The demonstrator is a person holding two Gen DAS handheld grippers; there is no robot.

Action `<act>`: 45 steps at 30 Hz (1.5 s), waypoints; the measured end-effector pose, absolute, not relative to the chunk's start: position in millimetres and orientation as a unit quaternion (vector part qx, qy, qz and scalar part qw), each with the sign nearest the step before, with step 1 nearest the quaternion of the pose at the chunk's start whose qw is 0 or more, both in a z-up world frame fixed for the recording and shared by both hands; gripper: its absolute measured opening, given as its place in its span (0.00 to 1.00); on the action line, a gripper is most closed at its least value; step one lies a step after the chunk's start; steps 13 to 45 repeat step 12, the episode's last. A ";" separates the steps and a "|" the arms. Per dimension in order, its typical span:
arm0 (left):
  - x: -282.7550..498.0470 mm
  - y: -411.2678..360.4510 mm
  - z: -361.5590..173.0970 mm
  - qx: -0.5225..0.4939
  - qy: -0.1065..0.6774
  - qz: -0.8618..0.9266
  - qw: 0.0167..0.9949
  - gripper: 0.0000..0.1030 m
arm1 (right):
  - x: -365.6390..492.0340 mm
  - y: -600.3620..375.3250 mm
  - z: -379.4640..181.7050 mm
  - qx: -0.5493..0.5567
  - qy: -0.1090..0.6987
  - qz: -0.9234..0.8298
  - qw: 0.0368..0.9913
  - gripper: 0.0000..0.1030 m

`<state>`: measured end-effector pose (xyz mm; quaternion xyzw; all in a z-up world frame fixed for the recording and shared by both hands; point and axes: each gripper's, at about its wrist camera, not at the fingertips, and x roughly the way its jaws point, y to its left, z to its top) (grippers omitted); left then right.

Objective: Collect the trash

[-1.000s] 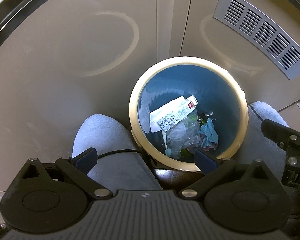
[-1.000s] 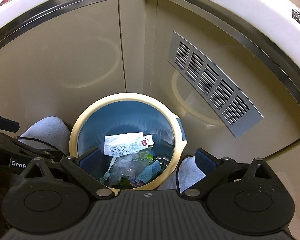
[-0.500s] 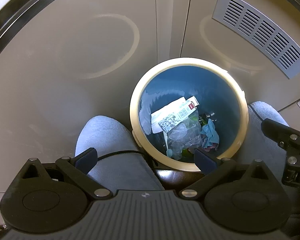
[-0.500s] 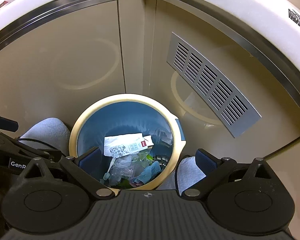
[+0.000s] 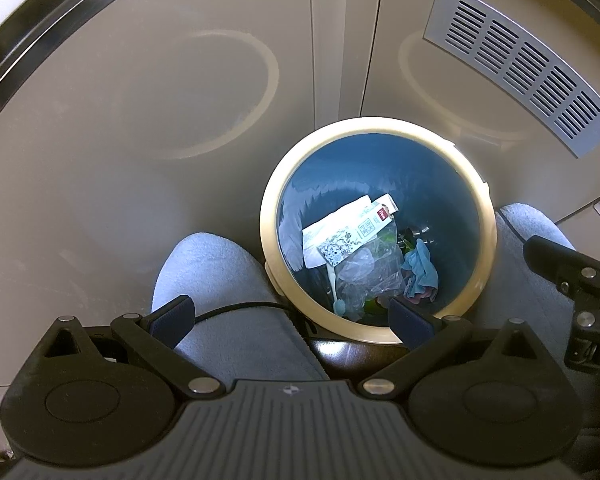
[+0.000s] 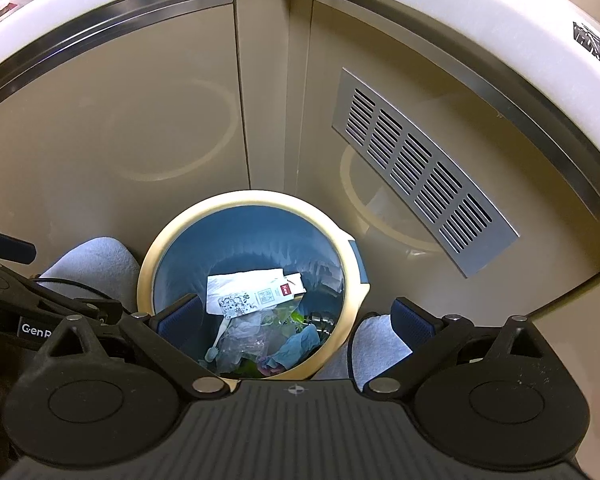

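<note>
Left claw (image 5: 290,316): mine, spread wide, nothing in it, above my knee.
Right claw (image 6: 296,318): also wide apart and bare, over the bin.
Bin (image 5: 272,216): cream rim, blue inside, between my knees (image 5: 216,268), against the cabinet.
Trash (image 5: 350,232): in the bin's bottom: white paper packet, clear plastic, blue scrap.
Vent (image 6: 420,168): on the cabinet's right panel.

Ahead of me stand tan cabinet doors (image 6: 112,152), meeting at a corner post (image 6: 268,92), with a slotted metal vent (image 6: 420,168) set into the right-hand one. A white countertop edge (image 6: 480,28) runs above them. Knees in light grey trousers (image 5: 212,276) sit below me.
</note>
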<state>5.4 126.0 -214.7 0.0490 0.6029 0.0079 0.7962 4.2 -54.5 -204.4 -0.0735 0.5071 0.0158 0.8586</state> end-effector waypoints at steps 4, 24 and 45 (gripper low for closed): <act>5.2 126.0 -214.7 0.049 0.603 0.008 0.796 1.00 | 4.2 -54.7 -204.5 -0.073 0.507 0.016 0.859 0.97; 5.9 127.2 -212.1 0.048 0.599 0.010 0.799 1.00 | 4.0 -54.8 -204.3 -0.074 0.507 0.016 0.859 0.98; 5.9 127.2 -212.1 0.048 0.599 0.010 0.799 1.00 | 4.0 -54.8 -204.3 -0.074 0.507 0.016 0.859 0.98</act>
